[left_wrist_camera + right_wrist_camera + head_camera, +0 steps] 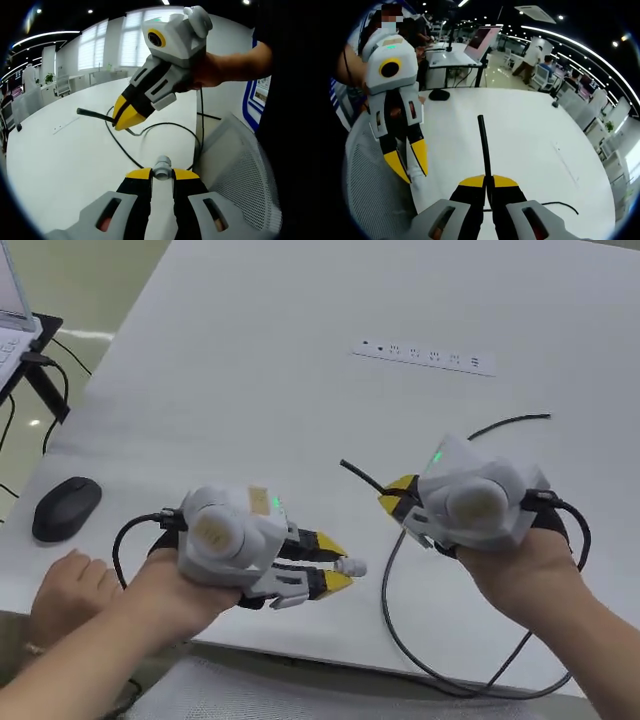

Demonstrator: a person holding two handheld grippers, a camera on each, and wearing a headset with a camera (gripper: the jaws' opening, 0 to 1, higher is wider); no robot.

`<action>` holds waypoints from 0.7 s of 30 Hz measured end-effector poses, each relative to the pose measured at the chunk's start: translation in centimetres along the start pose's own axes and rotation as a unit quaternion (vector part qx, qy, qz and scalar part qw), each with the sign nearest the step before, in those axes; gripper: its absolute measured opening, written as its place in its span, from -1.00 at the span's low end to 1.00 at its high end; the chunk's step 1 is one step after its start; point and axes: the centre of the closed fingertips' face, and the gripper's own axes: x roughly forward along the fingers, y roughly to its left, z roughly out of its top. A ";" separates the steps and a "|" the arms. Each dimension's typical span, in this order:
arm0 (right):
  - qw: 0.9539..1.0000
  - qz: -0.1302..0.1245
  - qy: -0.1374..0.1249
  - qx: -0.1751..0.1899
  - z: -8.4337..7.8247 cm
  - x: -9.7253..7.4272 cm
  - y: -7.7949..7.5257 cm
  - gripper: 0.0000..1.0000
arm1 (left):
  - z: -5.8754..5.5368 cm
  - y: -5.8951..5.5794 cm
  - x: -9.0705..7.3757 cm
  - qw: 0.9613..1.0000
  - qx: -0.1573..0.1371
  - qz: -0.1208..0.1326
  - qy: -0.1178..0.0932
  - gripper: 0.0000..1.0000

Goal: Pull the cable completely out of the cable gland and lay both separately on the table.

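Left gripper (343, 564) on gland (162, 167), cable (484, 145) apart

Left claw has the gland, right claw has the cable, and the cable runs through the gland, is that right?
No, one thing is off: the cable is out of the gland. The right gripper view shows its free end bare past the right claw, and the left gripper view shows the gland alone in the left claw. The rest holds.
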 end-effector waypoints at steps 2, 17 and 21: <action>1.000 0.002 -0.002 -0.009 0.8 0.6 -0.1 -1.00 | -0.5 0.1 -0.1 1.000 -0.003 0.001 -0.001 -0.69; 0.994 0.049 -0.001 -0.093 5.5 5.5 2.1 -1.00 | -3.8 1.6 -1.3 0.999 -0.032 0.017 -0.004 -0.69; 0.992 0.067 0.005 -0.103 6.0 7.4 3.3 -1.00 | -4.9 2.0 -1.5 0.999 -0.045 0.023 -0.005 -0.69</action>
